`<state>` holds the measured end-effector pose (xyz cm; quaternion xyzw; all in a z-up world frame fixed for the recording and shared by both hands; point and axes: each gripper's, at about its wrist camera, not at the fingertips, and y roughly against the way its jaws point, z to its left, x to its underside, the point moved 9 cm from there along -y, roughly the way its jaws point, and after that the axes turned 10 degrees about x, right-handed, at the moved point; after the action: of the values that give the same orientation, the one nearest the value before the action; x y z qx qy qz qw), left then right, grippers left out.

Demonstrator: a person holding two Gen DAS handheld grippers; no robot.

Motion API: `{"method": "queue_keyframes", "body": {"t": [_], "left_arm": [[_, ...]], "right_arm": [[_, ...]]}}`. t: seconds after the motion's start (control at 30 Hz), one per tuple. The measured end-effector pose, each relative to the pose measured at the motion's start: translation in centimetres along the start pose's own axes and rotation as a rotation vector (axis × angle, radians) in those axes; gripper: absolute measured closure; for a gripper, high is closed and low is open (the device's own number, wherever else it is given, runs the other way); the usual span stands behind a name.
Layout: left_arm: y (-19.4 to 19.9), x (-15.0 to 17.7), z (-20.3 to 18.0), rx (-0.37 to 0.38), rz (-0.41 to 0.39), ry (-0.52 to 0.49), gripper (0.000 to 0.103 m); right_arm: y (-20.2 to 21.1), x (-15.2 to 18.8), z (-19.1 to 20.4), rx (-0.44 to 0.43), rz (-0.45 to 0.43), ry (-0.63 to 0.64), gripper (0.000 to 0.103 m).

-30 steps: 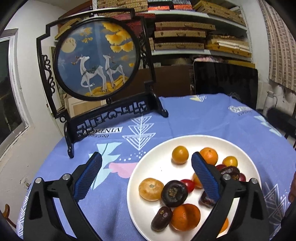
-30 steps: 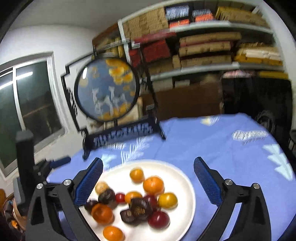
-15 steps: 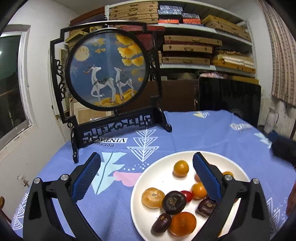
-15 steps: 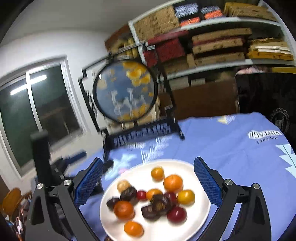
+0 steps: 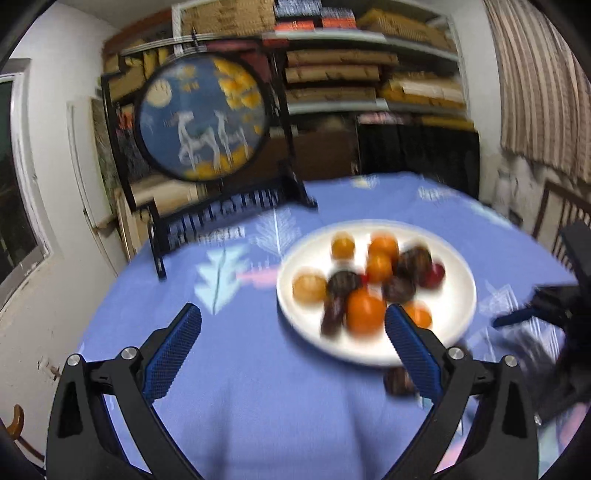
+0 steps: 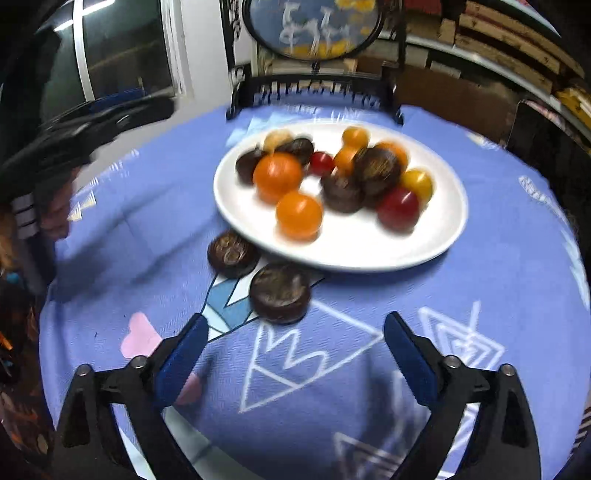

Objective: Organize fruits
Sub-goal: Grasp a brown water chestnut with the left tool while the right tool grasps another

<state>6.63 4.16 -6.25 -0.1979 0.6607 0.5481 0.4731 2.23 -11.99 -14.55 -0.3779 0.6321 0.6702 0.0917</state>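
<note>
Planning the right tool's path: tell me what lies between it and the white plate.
In the right wrist view, two dark fruits lie on the cloth between the right tool and plate.

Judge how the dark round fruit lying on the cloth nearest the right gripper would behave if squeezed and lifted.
The dark fruit looks flattened, lying on a broad face, so it probably won't roll. Its skin looks glossy and wrinkled, so it may be soft and dent under the pads. The open right gripper looks wide enough to take it.

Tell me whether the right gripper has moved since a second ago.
Yes. The right gripper has dropped toward the table: the deer screen has slid to the top edge, and the white plate now looms larger.
</note>
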Motion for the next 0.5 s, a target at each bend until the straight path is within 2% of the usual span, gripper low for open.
{"method": "queue_keyframes", "body": {"t": [0.07,0.1,0.13,0.17,0.2,0.27,0.5], "left_arm": [[0.1,1.7,-0.4,0.017,0.048,-0.003,0.006],[0.1,2.3,-0.7,0.029,0.061,-0.008,0.006],[0.1,3.1,-1.3,0.053,0.089,-0.014,0.006],[-0.1,3.5,-1.8,0.066,0.103,-0.017,0.006],[-0.3,4.0,-2.5,0.091,0.129,-0.025,0.006],[-0.8,4.6,-3.8,0.118,0.151,-0.044,0.006],[-4.2,5.3,-8.5,0.193,0.231,-0.073,0.006]], "right_arm": [[-1.1,0.1,0.7,-0.030,0.038,-0.012,0.023],[-1.8,0.0,1.0,-0.031,0.055,-0.015,0.032],[-2.1,-0.2,1.1,-0.015,0.047,-0.008,0.049],[-2.1,-0.4,1.2,-0.009,0.037,0.010,0.059],[-2.0,-0.6,1.2,-0.008,0.034,0.015,0.062],[-1.4,-0.6,0.8,-0.022,0.036,-0.011,0.062],[1.6,0.9,-2.5,0.012,-0.010,-0.057,0.062]]}}
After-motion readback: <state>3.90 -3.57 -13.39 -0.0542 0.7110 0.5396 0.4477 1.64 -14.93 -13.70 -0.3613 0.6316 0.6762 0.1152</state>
